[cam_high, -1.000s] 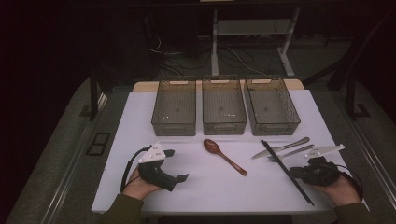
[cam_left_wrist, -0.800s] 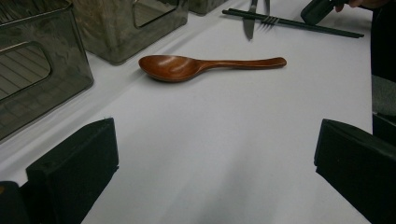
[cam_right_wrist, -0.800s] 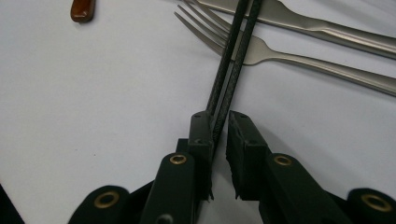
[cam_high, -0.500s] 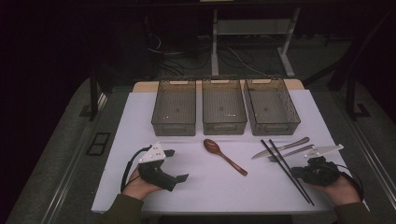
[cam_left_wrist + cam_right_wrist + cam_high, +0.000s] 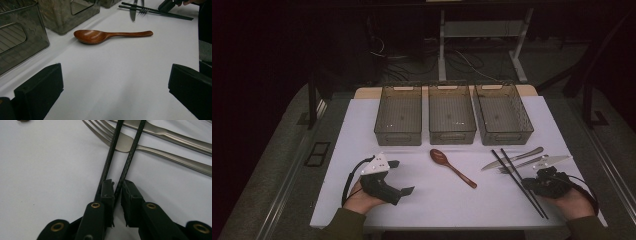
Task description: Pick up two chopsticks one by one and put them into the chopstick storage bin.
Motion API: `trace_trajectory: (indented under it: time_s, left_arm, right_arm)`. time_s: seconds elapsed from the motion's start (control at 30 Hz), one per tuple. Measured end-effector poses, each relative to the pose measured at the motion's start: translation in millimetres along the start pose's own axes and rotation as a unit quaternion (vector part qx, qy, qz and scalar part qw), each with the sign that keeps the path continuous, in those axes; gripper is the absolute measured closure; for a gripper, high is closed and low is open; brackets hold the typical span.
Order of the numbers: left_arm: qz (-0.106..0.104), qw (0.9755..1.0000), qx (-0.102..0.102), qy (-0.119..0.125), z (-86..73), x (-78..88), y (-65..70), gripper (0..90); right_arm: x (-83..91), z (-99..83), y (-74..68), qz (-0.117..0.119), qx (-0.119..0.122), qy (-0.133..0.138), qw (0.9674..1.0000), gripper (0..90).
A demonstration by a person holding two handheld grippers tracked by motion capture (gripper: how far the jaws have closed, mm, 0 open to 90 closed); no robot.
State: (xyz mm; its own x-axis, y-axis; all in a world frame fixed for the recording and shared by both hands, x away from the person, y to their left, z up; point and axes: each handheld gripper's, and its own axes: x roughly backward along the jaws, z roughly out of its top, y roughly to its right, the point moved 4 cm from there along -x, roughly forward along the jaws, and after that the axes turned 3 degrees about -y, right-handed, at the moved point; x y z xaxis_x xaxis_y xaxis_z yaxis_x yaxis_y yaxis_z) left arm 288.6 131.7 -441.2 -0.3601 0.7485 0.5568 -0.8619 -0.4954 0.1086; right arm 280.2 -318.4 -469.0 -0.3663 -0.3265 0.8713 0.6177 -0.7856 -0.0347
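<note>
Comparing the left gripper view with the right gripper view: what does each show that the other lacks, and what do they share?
Left gripper view: a wooden spoon, clear bins, and the left gripper with its jaws wide apart over bare table.
Right gripper view: the right gripper up close, jaws nearly together, with one of the chopsticks running into the gap.
Both: the chopsticks, the fork beneath them and the white table.

Dark room, white-topped table (image 5: 362,125), grey floor (image 5: 272,165), white frame legs (image 5: 442,45), tangled cables (image 5: 412,57) behind
</note>
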Motion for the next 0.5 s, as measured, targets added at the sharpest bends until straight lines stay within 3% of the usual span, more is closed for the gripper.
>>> trace_trajectory:
  time_s: [0.33,0.5]
  left_arm:
    - [0.0,1.0,0.0,0.001,0.0,0.5,-0.4,0.0]
    - [-0.002,1.0,0.0,-0.002,-0.4,-0.3,-0.2,0.0]
  right_arm:
    - [0.5,2.1,-0.5,-0.025,0.019,-0.01,0.9995,79.8]
    - [-0.5,2.2,3.9,-0.025,0.004,-0.01,0.9996,75.8]
